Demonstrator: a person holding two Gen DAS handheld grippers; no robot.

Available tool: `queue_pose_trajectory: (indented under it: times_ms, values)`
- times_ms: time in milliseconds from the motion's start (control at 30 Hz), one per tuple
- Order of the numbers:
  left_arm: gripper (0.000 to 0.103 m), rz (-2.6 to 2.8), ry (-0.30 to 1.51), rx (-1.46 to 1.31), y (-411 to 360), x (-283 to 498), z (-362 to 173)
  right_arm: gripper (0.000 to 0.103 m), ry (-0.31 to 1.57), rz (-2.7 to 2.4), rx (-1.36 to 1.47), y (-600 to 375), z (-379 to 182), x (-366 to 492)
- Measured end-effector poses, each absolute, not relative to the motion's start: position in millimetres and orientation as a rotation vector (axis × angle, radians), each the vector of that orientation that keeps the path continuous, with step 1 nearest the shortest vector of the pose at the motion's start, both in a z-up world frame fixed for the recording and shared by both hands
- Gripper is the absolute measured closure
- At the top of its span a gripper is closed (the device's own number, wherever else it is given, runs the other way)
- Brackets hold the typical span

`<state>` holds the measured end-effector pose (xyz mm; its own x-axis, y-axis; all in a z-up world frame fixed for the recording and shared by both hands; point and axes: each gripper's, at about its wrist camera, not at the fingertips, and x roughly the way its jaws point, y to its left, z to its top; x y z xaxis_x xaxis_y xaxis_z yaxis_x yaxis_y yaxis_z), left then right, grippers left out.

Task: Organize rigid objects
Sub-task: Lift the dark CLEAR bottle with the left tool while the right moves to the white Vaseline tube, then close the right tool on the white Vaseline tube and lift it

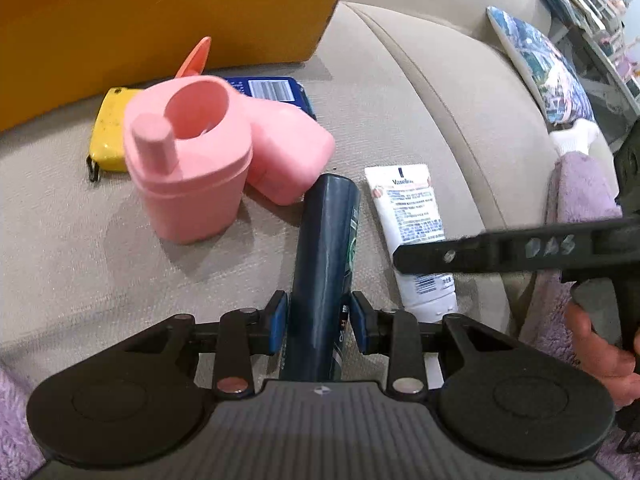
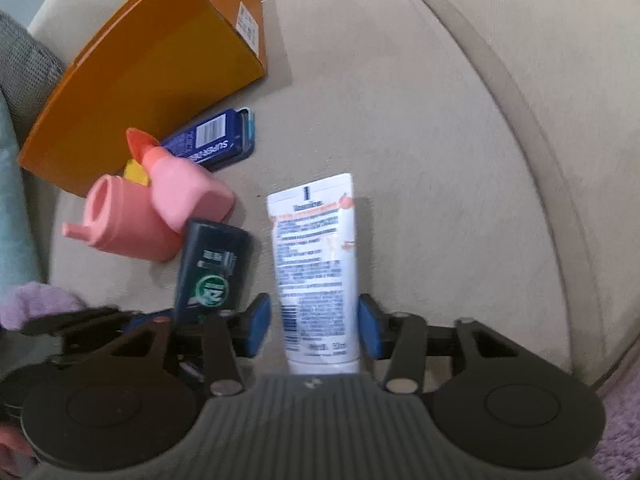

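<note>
Beige sofa fabric (image 1: 380,92) lies under everything you are sorting. Your left gripper (image 1: 319,322) has its blue pads on either side of the dark green deodorant stick (image 1: 326,256); they look pressed to its sides, so you seem to be gripping it, though a thin gap cannot be ruled out. Your right gripper (image 2: 315,322) straddles the white lotion tube (image 2: 314,264) with its pads apart and daylight showing on both sides.

You look to be at the pick-up step for both items at once. Next, bring the right pads together squarely on the tube's lower body, then lift both straight up.

Ahead of the left gripper and to its left stands the pink cup (image 1: 188,160), mouth open and apparently empty, though its bottom is partly hidden. A pink case (image 1: 290,152) lies shut, just beyond the stick's tip. Further ahead sit a yellow tape measure (image 1: 108,128), a blue packet (image 1: 276,90) and the closed orange box (image 1: 160,12), contents unseen.
</note>
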<state>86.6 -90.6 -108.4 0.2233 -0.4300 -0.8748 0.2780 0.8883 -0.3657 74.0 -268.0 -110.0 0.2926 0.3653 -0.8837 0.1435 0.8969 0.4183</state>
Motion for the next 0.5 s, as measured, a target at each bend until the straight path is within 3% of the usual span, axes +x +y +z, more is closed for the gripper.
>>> queue_pose_trajectory:
  times_ms: [133,233,433,467,500]
  values:
    - [0.065,-0.491,1.246,-0.172,-83,86,-110,0.054,1.287,0.112,0.661,-295,-126,74]
    - [0.064,-0.483,1.253,-0.172,-84,87,-111,0.055,1.290,0.113,0.729,-301,-133,75]
    - [0.065,-0.486,1.244,-0.176,-84,86,-112,0.060,1.244,0.130,0.555,-274,-116,70]
    - [0.065,-0.483,1.242,-0.178,-86,86,-112,0.063,1.238,0.143,0.519,-267,-112,67]
    - [0.065,-0.483,1.242,-0.176,-86,86,-112,0.080,1.232,0.155,0.487,-261,-108,63]
